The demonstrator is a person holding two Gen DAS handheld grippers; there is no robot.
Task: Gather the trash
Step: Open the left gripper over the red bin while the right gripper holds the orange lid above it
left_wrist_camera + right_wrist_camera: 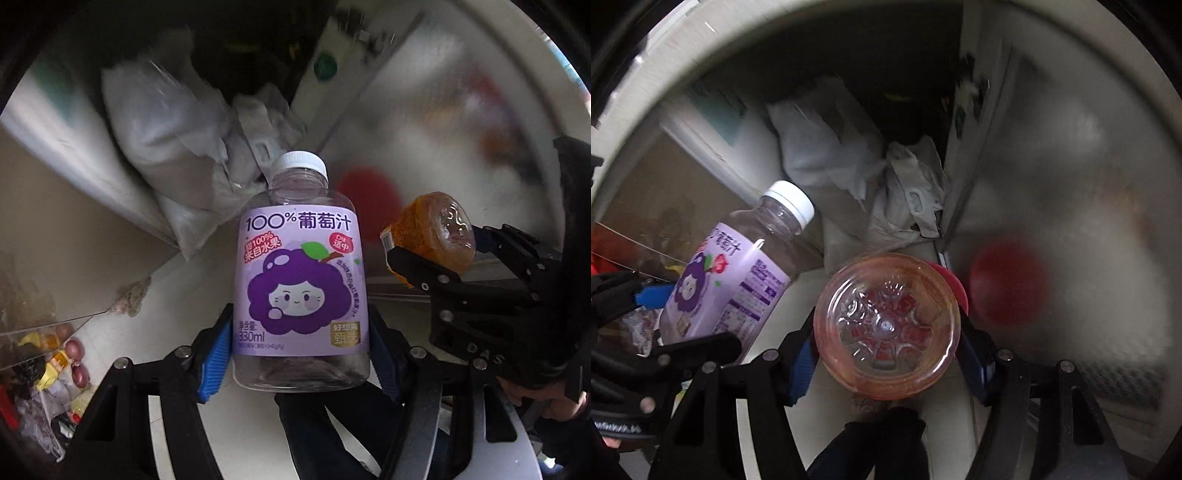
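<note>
Here the left gripper (301, 354) has its fingers clamped on a purple grape-juice bottle (301, 280), while the right gripper (886, 343) grips an orange-tinted bottle (886, 326), both held above crumpled white bags (177, 140).

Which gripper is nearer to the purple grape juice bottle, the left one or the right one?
Left. The left gripper clamps the grape juice bottle between its blue pads. The right gripper is apart beside it, holding an orange-tinted bottle.
</note>
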